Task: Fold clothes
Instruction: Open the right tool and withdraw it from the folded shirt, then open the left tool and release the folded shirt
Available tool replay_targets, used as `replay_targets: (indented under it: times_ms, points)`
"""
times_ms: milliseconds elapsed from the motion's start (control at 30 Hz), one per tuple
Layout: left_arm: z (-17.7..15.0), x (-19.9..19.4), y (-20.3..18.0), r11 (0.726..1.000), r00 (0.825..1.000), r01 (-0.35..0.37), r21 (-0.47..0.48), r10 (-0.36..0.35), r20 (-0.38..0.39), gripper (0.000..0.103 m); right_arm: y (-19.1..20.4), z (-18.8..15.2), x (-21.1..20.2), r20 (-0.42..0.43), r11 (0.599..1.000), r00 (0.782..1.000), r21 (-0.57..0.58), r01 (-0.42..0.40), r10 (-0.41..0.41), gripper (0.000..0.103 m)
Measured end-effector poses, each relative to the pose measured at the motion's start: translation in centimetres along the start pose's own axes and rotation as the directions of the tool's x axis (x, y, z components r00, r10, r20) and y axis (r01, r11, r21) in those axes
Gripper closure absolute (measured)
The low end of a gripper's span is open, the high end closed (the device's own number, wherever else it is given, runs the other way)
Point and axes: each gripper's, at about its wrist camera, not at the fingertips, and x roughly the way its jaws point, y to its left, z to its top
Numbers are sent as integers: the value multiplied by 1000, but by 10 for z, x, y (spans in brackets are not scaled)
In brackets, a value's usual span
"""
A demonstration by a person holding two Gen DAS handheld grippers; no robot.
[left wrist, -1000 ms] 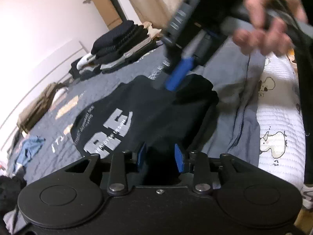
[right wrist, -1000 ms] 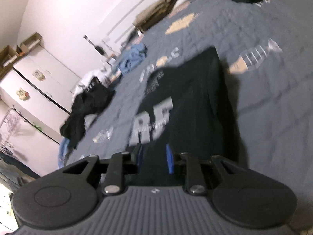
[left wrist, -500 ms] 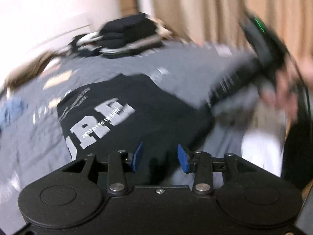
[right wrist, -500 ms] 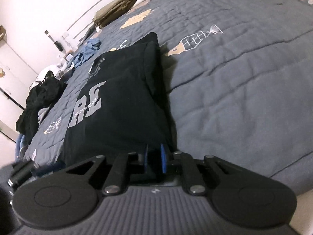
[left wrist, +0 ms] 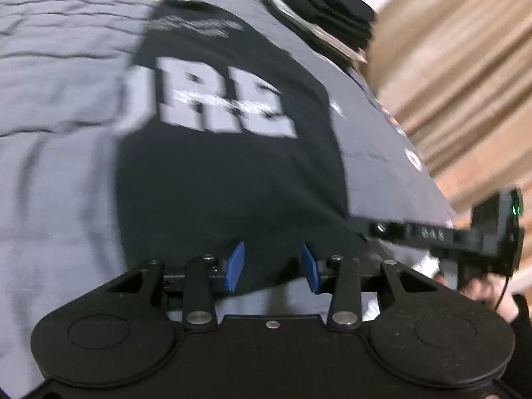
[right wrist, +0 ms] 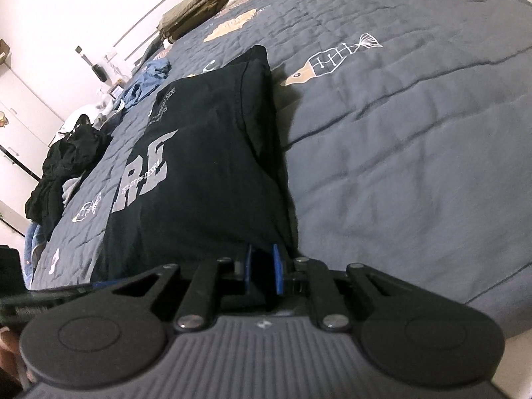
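Shirt (right wrist: pixel 206 173): black, with large pale block letters, lying folded into a long rectangle on the quilt (right wrist: pixel 399 139), which is grey-blue with fish prints. Right gripper (right wrist: pixel 262 271): I am seeing its blue pads clenched on the shirt's near right corner, dark fabric bunching between them; it is also showing at the right edge of the left view (left wrist: pixel 442 232), reaching in to the same corner, with part of a hand (left wrist: pixel 488 291) below it. Left gripper (left wrist: pixel 271 266): its blue pads are standing apart, released, over the shirt's near edge (left wrist: pixel 232 179); dark cloth is showing in the gap between them, but I cannot tell whether the pads are touching it, and the left view is heavily blurred. Stack of folded clothes (left wrist: pixel 329 16): dark items piled at the far end of the quilt, well apart from the shirt. Blue garment (right wrist: pixel 149 81): crumpled beyond the shirt's far left corner. Black clothes heap (right wrist: pixel 63 166): lying at the quilt's left edge. Khaki garment (right wrist: pixel 206 5): lying along the far edge by the wall. Curtain (left wrist: pixel 465 76): tan, hanging beyond the quilt in the left view.
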Motion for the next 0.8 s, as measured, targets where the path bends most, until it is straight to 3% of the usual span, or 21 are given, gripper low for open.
replay_targets:
  times_ms: [67, 100, 133, 200, 233, 333, 500, 567, 667, 800]
  points:
    - [2, -8, 11, 999, 999, -41, -34, 40, -4, 68, 1, 0, 0, 4, 1000, 1000, -18, 14, -14, 89]
    - [2, -10, 15, 998, 999, -41, -54, 41, -10, 69, 2, -1, 0, 6, 998, 999, -30, 47, -47, 74]
    - [3, -14, 18, 997, 999, -43, -66, 42, -9, 70, 2, -1, 0, 12, 996, 997, -45, 76, -75, 68]
    - [6, -24, 15, 997, 998, -46, -56, 48, 27, 69, 4, 1, -5, 21, 996, 997, -50, 79, -78, 67]
    - [8, -29, 13, 998, 998, -48, -51, 51, 46, 68, 5, 2, -7, 25, 996, 997, -51, 79, -78, 67]
    - [11, -47, 7, 999, 991, -35, -28, 39, 129, 45, 13, 5, -20, 66, 991, 994, -94, 98, -92, 67]
    - [18, -59, -4, 1000, 975, 6, -22, -2, 221, 43, 23, 19, -49, 152, 996, 988, -89, 7, 7, 66]
    - [21, -57, -3, 999, 975, 9, -33, -1, 224, 43, 30, 24, -55, 187, 992, 978, -98, -79, 96, 65]
    - [22, -53, -1, 999, 977, 7, -51, 4, 215, 42, 43, 25, -43, 178, 978, 966, -126, -165, 186, 61]
    - [19, -47, 3, 998, 979, -12, -60, 24, 200, 42, 55, 22, -8, 107, 974, 973, -120, -193, 206, 60]
